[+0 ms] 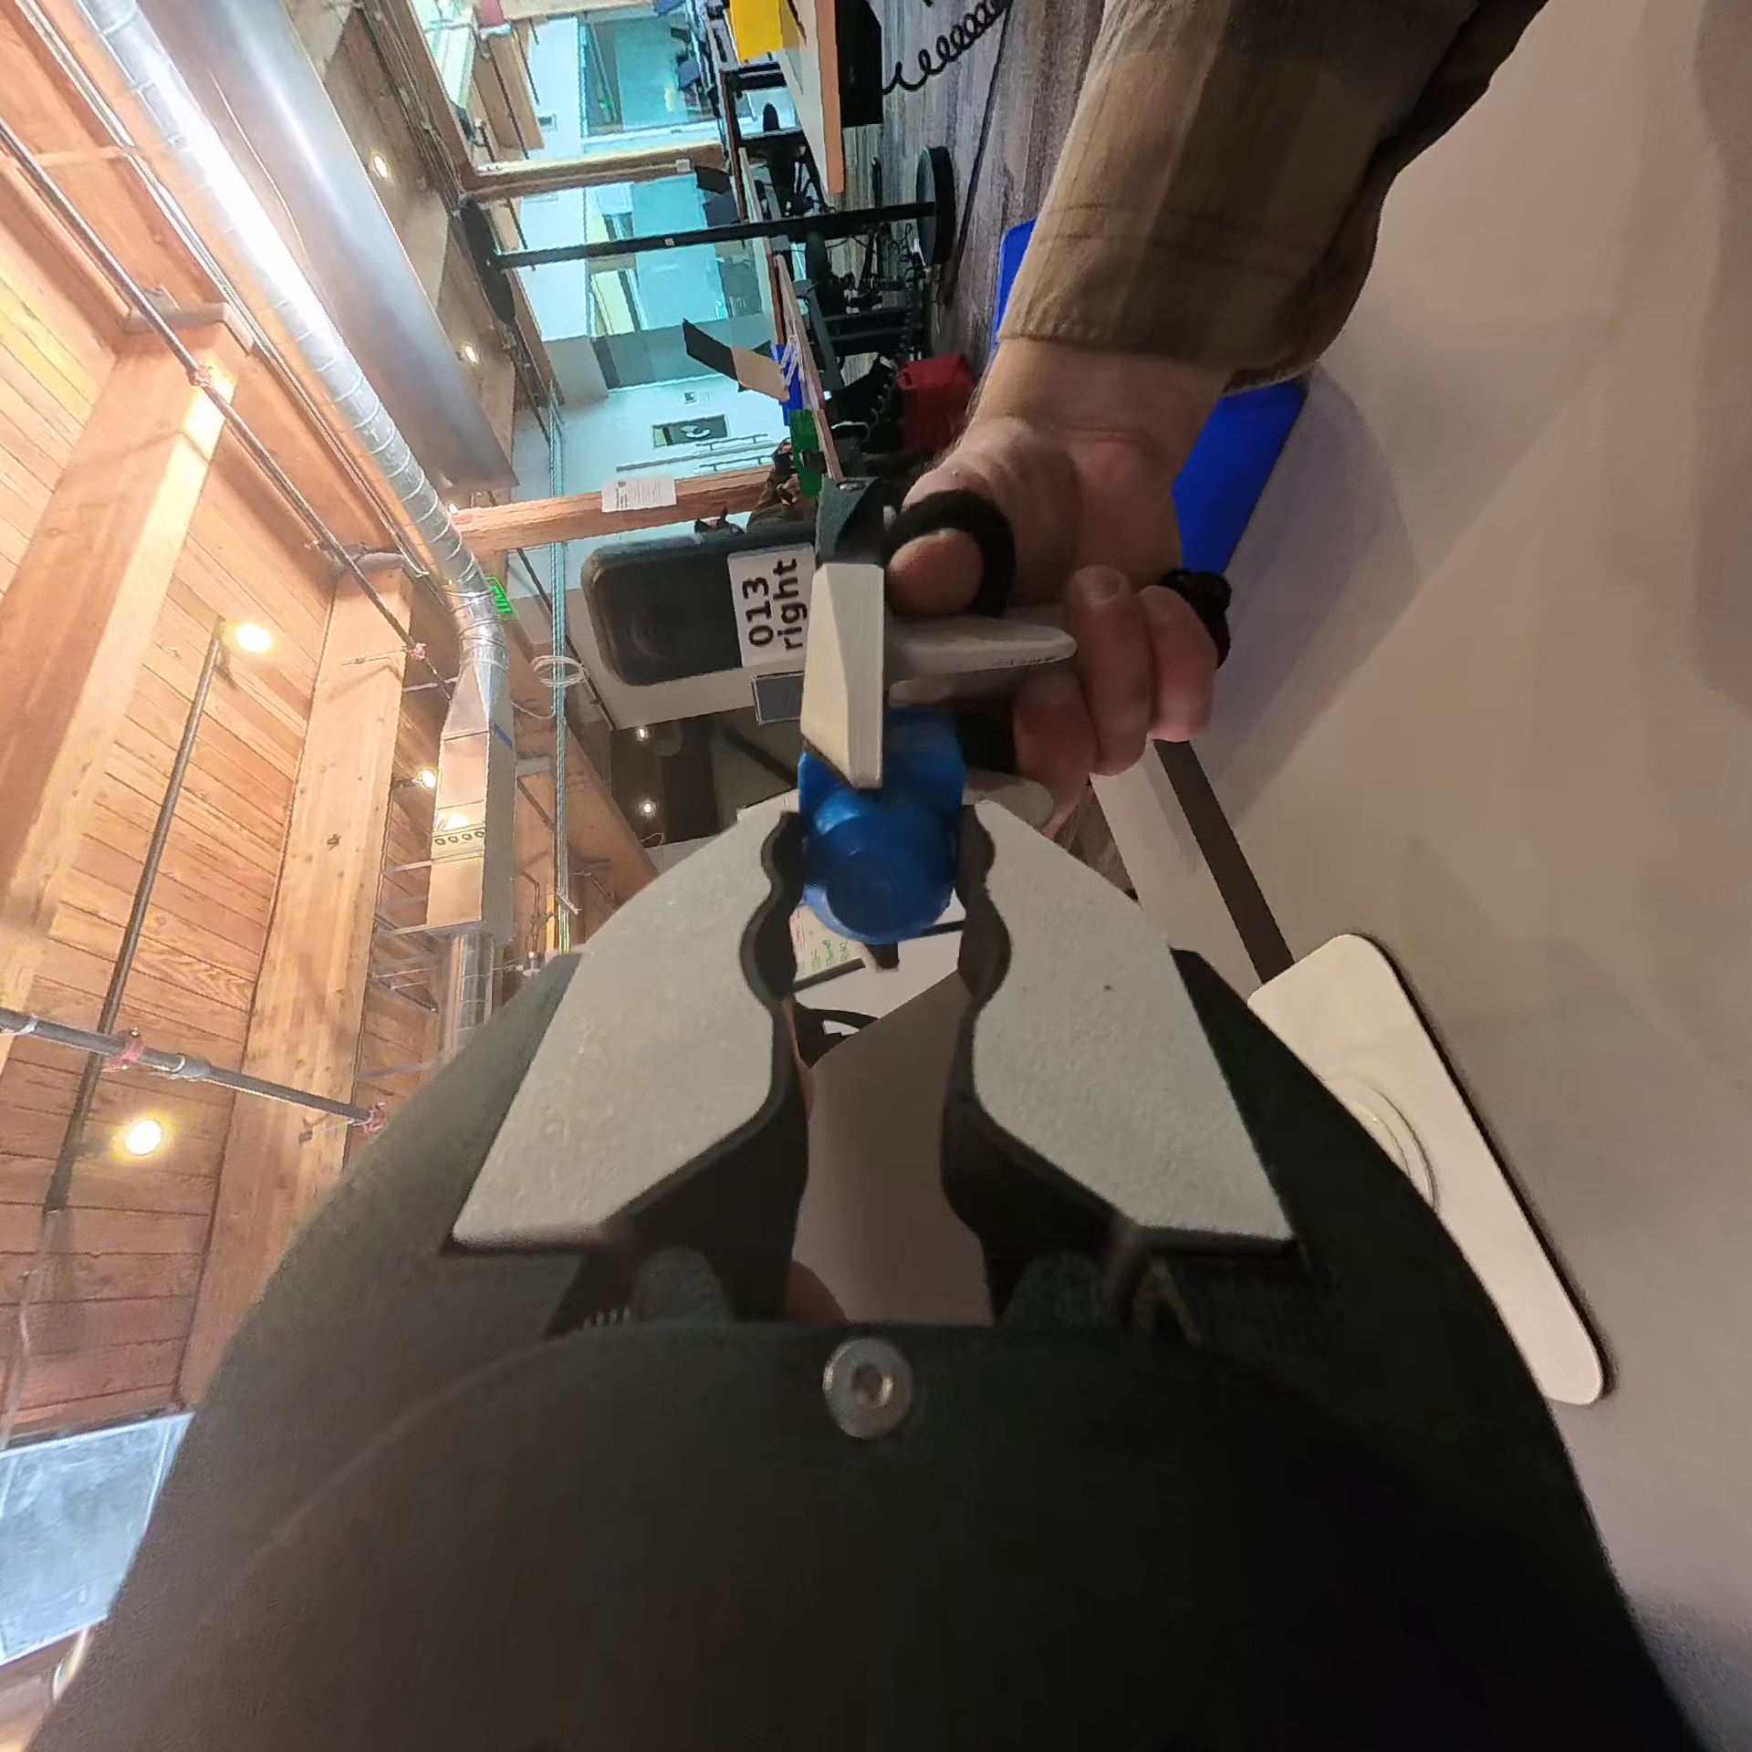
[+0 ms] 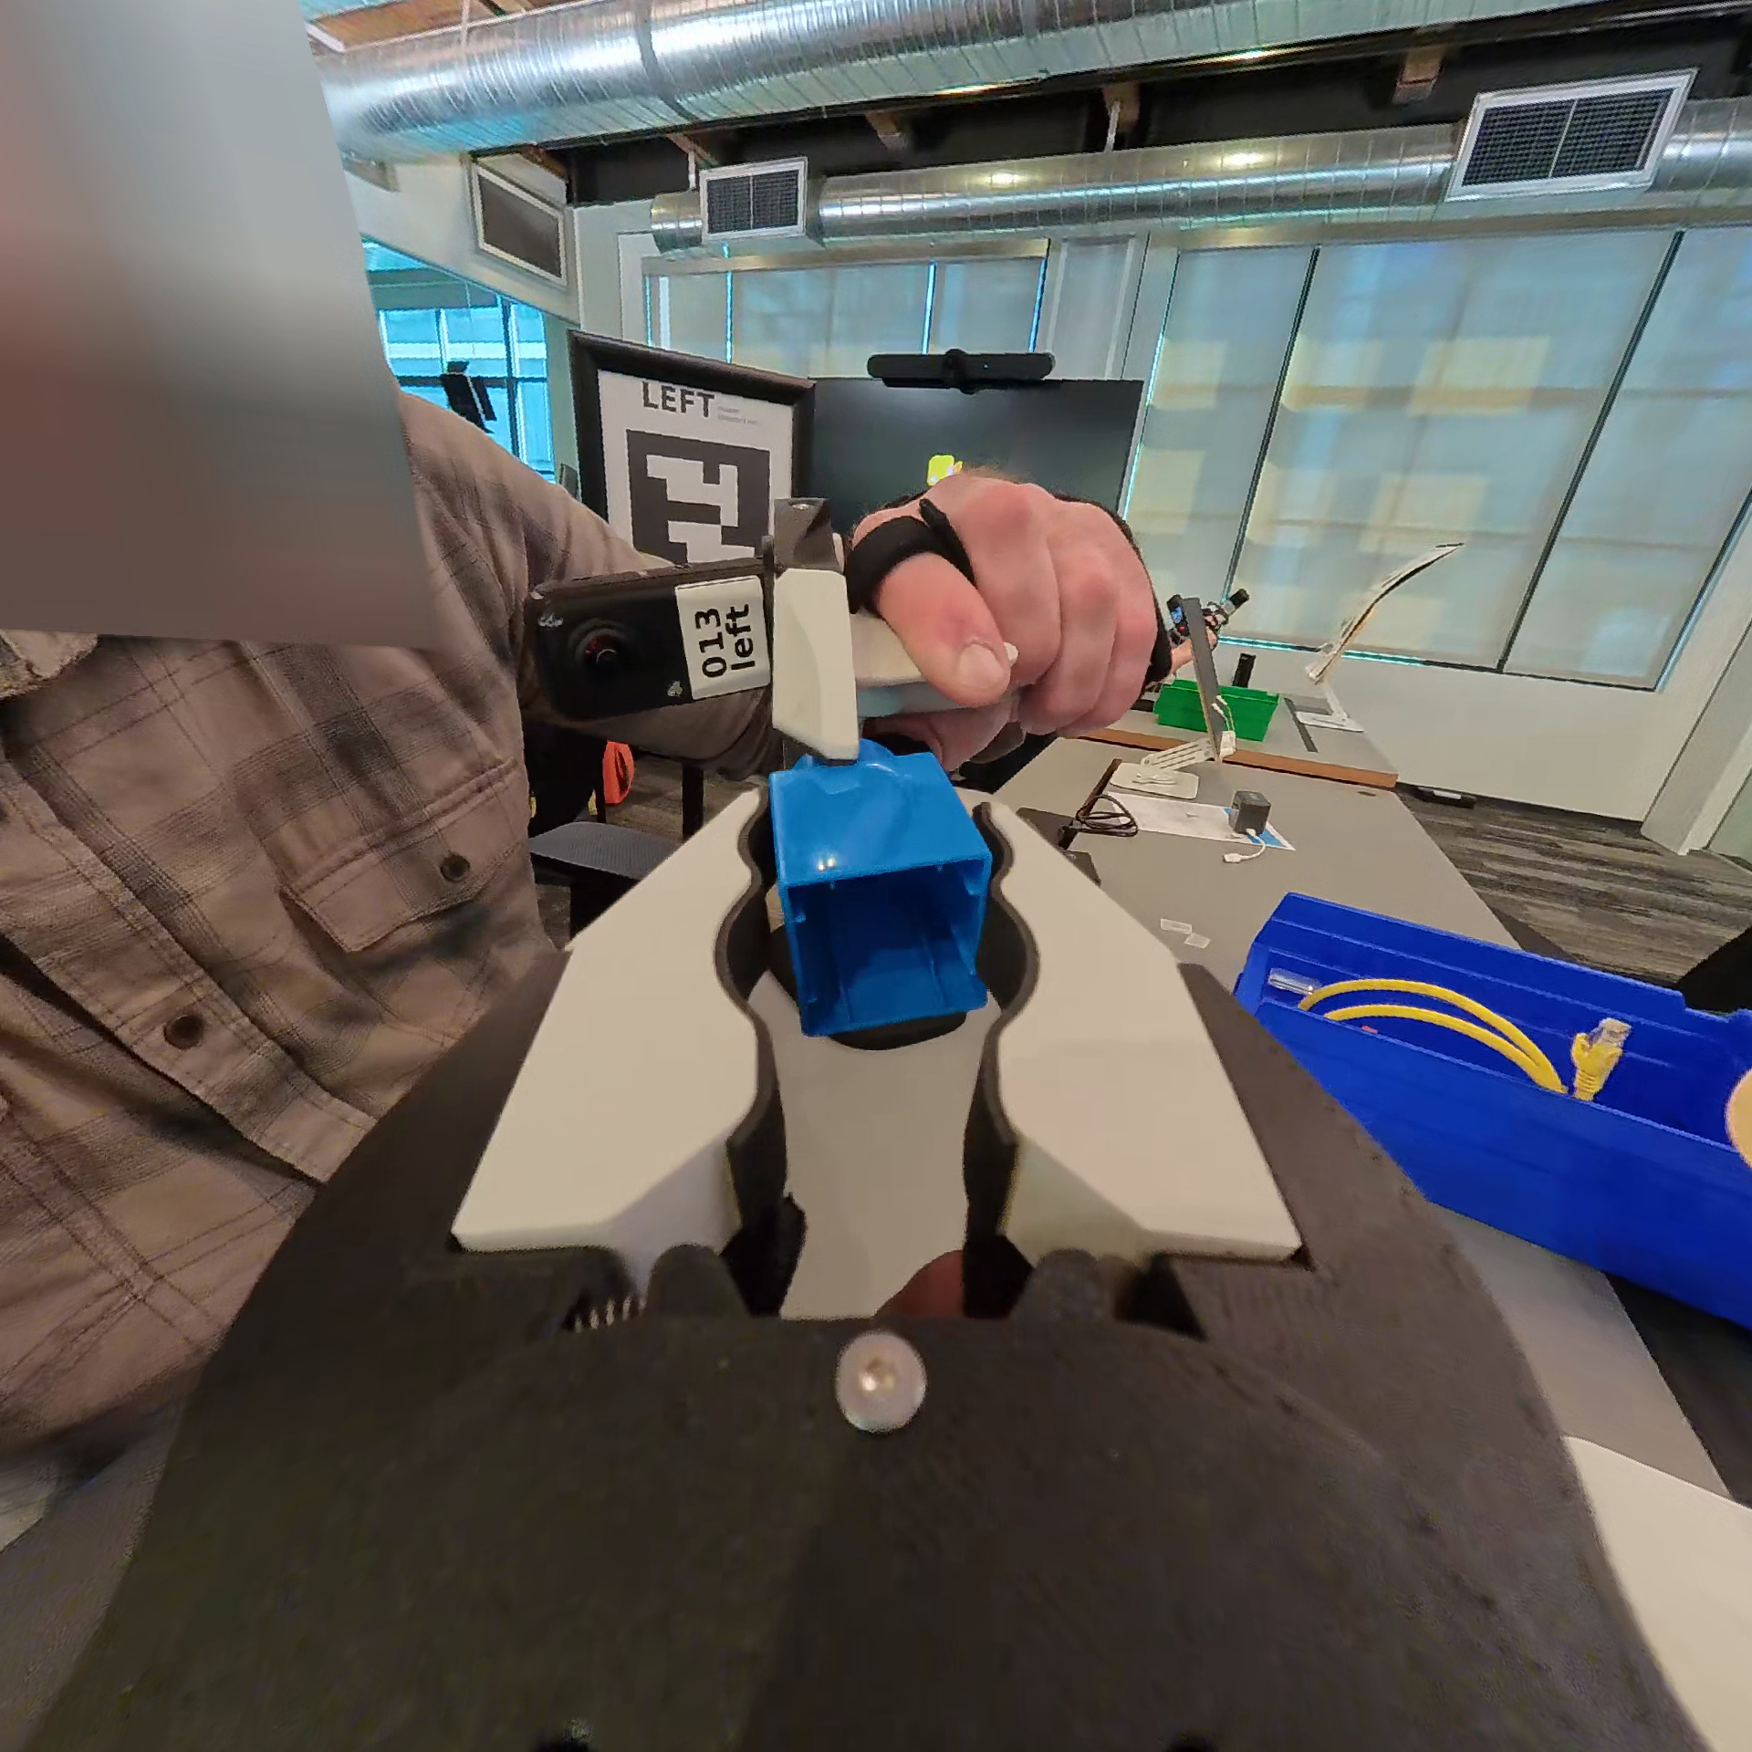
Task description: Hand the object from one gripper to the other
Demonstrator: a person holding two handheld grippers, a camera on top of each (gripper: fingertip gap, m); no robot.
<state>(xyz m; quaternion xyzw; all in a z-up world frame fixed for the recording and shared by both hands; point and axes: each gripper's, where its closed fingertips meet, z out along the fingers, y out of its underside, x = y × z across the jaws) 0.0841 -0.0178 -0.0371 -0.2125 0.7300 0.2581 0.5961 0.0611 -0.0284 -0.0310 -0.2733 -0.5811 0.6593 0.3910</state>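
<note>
The object is a blue plastic box (image 2: 877, 853), open at the end facing the right wrist camera and rounded at the other end (image 1: 877, 872). It is held in the air between both grippers. My right gripper (image 2: 877, 844) has its two fingers pressed on the box's sides. My left gripper (image 1: 877, 839) has its fingers against the rounded end, turned crosswise to the right gripper. One white finger (image 2: 815, 664) of the left gripper rests on top of the box; its other finger is hidden. A white finger (image 1: 844, 683) of the right gripper shows in the left wrist view.
A blue bin (image 2: 1517, 1119) with a yellow cable stands on the grey table (image 2: 1327, 853) at the right, close to my right gripper. The person's plaid-shirted body (image 2: 237, 901) fills the left. A green bin (image 2: 1213, 706) and small items lie farther back. The tips of both grippers are at nearly the same place.
</note>
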